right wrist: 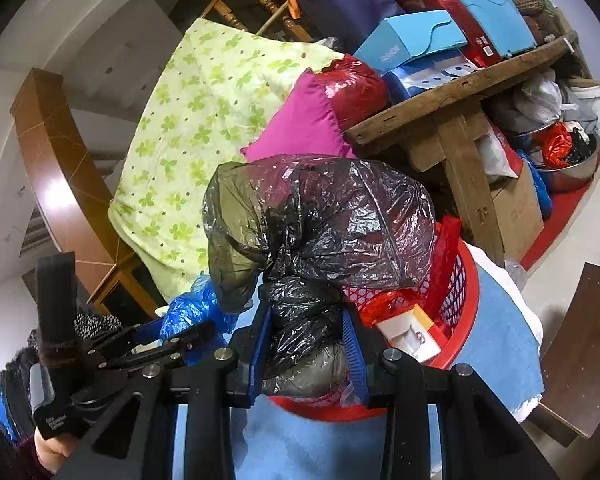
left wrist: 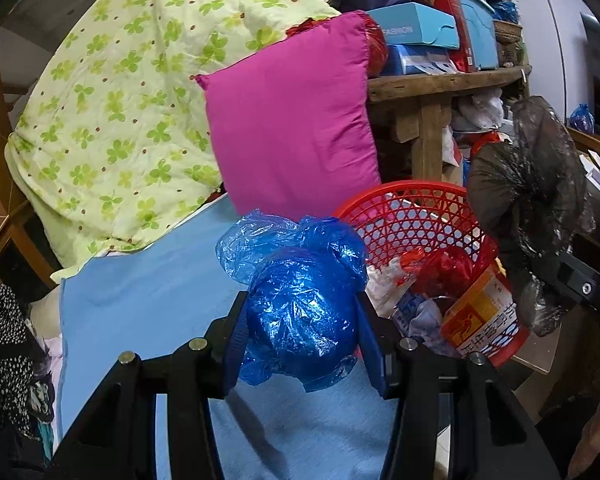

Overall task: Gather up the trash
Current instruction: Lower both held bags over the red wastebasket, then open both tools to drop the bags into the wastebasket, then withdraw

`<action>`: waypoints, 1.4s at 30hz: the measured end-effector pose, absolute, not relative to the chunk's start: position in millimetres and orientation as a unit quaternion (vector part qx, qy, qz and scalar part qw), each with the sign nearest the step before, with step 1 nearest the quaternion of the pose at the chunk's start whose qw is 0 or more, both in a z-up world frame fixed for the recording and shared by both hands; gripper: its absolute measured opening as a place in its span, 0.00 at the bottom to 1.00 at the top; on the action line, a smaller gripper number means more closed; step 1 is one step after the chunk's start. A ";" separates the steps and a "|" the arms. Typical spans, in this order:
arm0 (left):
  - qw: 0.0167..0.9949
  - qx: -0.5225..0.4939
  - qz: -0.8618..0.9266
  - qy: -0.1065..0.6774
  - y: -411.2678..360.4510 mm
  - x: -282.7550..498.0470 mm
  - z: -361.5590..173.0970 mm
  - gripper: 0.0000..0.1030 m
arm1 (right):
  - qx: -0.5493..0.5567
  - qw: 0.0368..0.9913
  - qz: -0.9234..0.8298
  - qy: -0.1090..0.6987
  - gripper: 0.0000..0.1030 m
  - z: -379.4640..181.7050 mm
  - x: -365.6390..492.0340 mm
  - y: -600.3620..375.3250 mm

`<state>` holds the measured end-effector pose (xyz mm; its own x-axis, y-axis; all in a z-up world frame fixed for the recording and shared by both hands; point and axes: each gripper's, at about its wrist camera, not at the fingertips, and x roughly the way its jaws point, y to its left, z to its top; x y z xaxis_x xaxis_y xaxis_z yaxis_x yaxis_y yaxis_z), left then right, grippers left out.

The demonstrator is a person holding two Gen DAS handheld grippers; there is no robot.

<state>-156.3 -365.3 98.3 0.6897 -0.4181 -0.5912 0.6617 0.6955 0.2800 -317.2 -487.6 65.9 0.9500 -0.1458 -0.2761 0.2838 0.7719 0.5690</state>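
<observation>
Currently listed, by item, with the risk attached to each.

Left claw (left wrist: pixel 302 334): closed on a crumpled blue bag (left wrist: pixel 300 304), which is pinched at its middle between the two blue pads. A loose frill of film is left spilling above and below the grip. The bag is held over a blue cloth (left wrist: pixel 140 296), just left of the red basket (left wrist: pixel 416 216). Risk: thin film can be squeezed out of a pinch that catches only the bundle's bulge, so the bag could be dropped short of the basket, onto the cloth.

Right claw (right wrist: pixel 306 350): closed narrowly on the neck of a black bag (right wrist: pixel 324 220), whose puffed body is seen ballooning above the pads. It is held at the near rim of the basket. Risk: the wide, air-filled body could be snagged on the rim or left draped over it rather than dropped inside.

Basket: already partly filled with a red wrapper (left wrist: pixel 452 268), white paper and a carton (left wrist: pixel 484 312). It is seen standing at the cloth's right edge. Risk: it could be tipped or nudged off by a push from either claw, as it looks light.

Both claws: brought close together at one opening. Risk: they could be knocked together if both bags are released at once.

Pink pillow (left wrist: pixel 292 128), green quilt (left wrist: pixel 112 100): behind, not involved.
</observation>
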 end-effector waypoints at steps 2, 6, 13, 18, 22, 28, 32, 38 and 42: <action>0.884 0.245 -0.310 0.250 -372.2 -155.5 98.8 0.51 | 0.321 0.934 -0.119 0.104 0.36 64.9 -314.6 -492.7; 0.880 0.247 -0.319 0.250 -385.5 -153.6 99.4 0.51 | 0.328 0.930 -0.129 0.103 0.36 59.4 -310.0 -502.4; 0.874 0.242 -0.335 0.256 -401.4 -150.0 96.3 0.51 | 0.326 0.927 -0.153 0.103 0.36 55.4 -307.4 -515.7; 0.863 0.232 -0.368 0.259 -409.5 -146.6 94.7 0.52 | 0.319 0.928 -0.167 0.101 0.36 55.3 -307.0 -516.8; 0.849 0.214 -0.396 0.278 -418.3 -136.8 91.1 0.52 | 0.320 0.926 -0.176 0.100 0.36 54.4 -304.1 -520.9; 0.834 0.198 -0.425 0.290 -434.0 -121.1 84.2 0.52 | 0.321 0.922 -0.190 0.103 0.37 53.8 -297.7 -528.1; 0.830 0.192 -0.437 0.289 -440.3 -115.3 81.3 0.52 | 0.317 0.921 -0.198 0.109 0.37 54.0 -291.7 -531.5; 0.833 0.185 -0.443 0.277 -439.7 -114.1 81.4 0.64 | 0.313 0.922 -0.196 0.117 0.38 53.7 -279.3 -535.7; 0.842 0.179 -0.434 0.265 -433.1 -113.9 85.7 0.71 | 0.320 0.919 -0.195 0.125 0.57 51.1 -272.8 -539.0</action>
